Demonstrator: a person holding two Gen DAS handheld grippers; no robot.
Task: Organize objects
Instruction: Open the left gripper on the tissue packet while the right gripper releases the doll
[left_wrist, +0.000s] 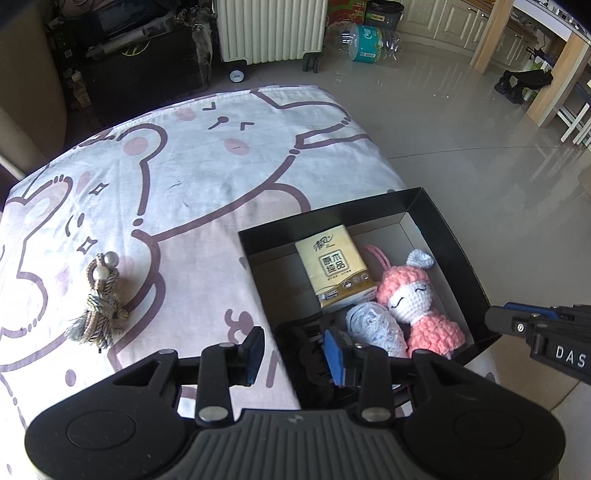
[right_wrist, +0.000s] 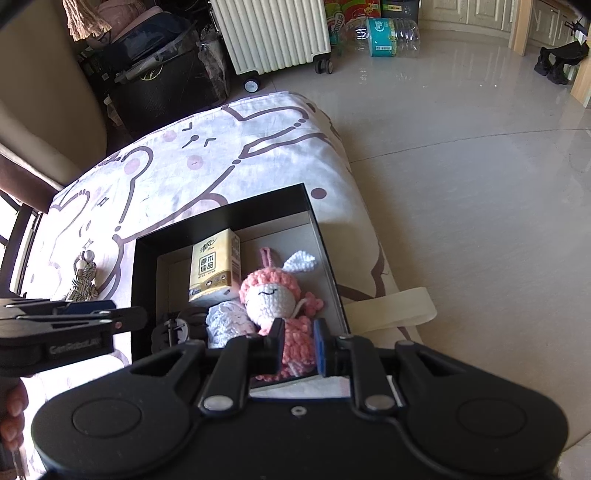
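Left wrist view, left to right. Tasselled cord bundle with pale beads (left_wrist: 99, 301) lies alone at lower left of the frame, on the cartoon-bear cloth (left_wrist: 192, 173) covering the bench, well apart from the box. Left tongs (left_wrist: 295, 350) at bottom centre: jaws spread wide, nothing between them, the gap straddling the near left wall of the black box (left_wrist: 448, 247). Box sits at centre right, at the cloth's right edge. Inside it, from left: a black clip-like item (left_wrist: 314, 350), partly hidden behind the tongs, kind unclear; a yellow tissue pack (left_wrist: 336, 269) toward the far wall; a pale blue crochet piece (left_wrist: 376, 328) at the near side; a pink-and-white crochet doll (left_wrist: 417, 299) lying on its back, touching the blue piece. Right tongs (left_wrist: 496, 319) enter from the right edge, beside the box's near right corner; seen side-on here.

Right wrist view, left to right. Left tongs (right_wrist: 140, 317) reach in at the left edge, fingertips at the box's left wall (right_wrist: 142, 258); cord bundle (right_wrist: 83, 280) just behind them on the cloth (right_wrist: 221, 158). Tissue pack (right_wrist: 216, 267) stands tilted at frame centre. Right tongs (right_wrist: 299, 345) at lower centre: jaws moderately parted, poised over the doll's (right_wrist: 273, 299) pink body, gripping nothing. Glossy tile floor (right_wrist: 480, 184) fills the right of the frame.
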